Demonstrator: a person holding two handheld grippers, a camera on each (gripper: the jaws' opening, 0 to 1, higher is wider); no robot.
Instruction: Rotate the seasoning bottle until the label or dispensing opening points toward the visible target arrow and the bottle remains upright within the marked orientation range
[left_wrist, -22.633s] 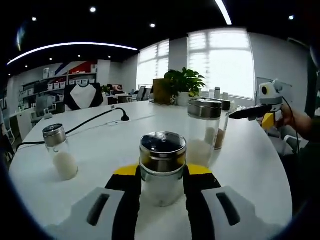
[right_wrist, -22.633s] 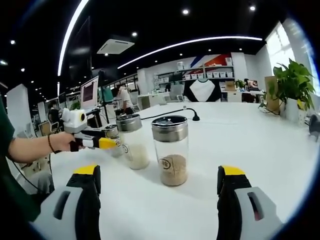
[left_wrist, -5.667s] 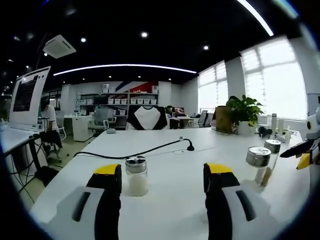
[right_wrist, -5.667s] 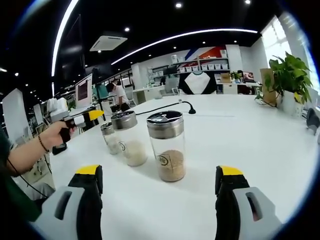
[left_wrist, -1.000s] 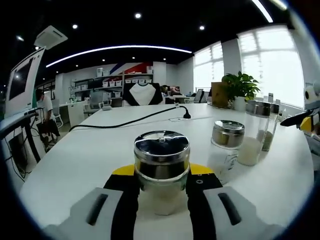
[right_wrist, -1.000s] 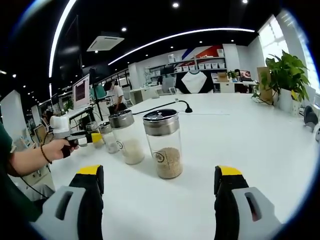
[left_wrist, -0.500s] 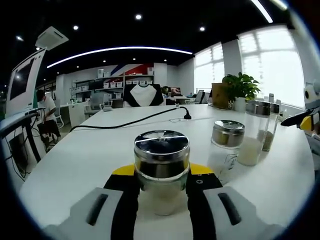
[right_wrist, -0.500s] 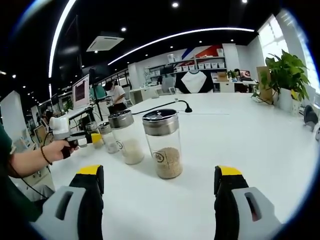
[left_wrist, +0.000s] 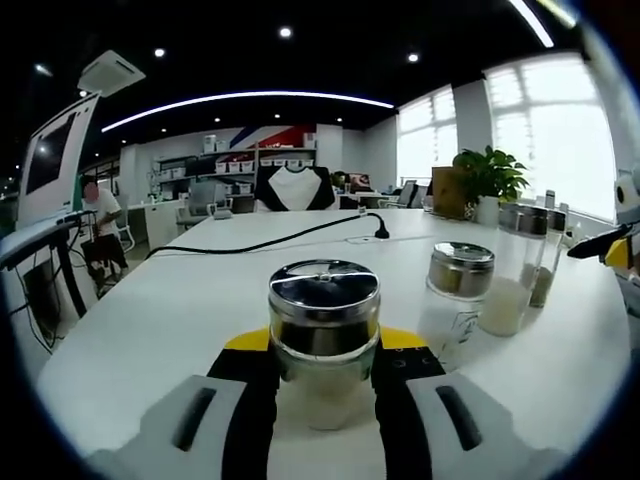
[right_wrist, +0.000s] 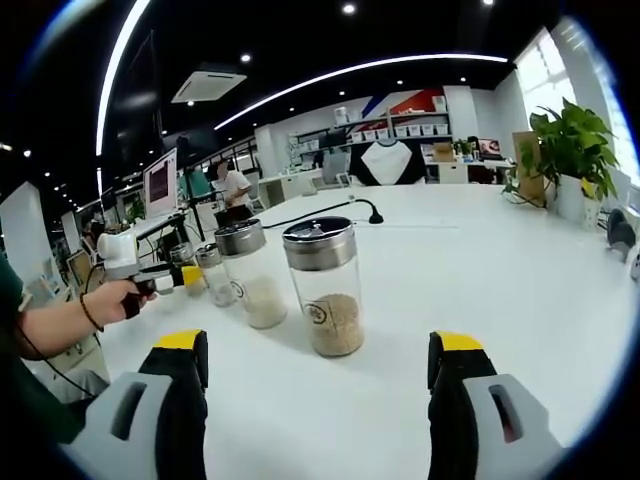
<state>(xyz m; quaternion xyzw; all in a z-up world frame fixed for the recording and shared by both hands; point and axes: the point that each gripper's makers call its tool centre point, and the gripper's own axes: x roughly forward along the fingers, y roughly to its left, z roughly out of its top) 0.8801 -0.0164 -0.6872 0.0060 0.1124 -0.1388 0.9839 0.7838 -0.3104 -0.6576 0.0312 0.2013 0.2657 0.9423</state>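
in the left gripper view, a person (left_wrist: 97, 215) sits far back on the left by a screen (left_wrist: 46, 165). the left tool (left_wrist: 323, 365) is closed on a small glass bottle (left_wrist: 322, 340) with a shiny metal lid. the bottle stands upright on the white worktop (left_wrist: 170, 310) and has white powder inside, and both jaws touch its sides. a black cable (left_wrist: 262, 240) runs across the worktop behind it. to the right stands a second bottle (left_wrist: 455, 300), then a taller one (left_wrist: 514, 270) with white powder. a green plant (left_wrist: 487, 180) sits by the window.

in the right gripper view, a hand (right_wrist: 105, 300) on the left holds the left tool. next come a row of bottles: a small bottle (right_wrist: 213, 273), a bottle with white powder (right_wrist: 250, 273), and a big bottle with brown powder (right_wrist: 326, 285). they all stand upright. the right tool (right_wrist: 315, 395) is open, its jaws wide apart near the brown powder bottle and not touching it.
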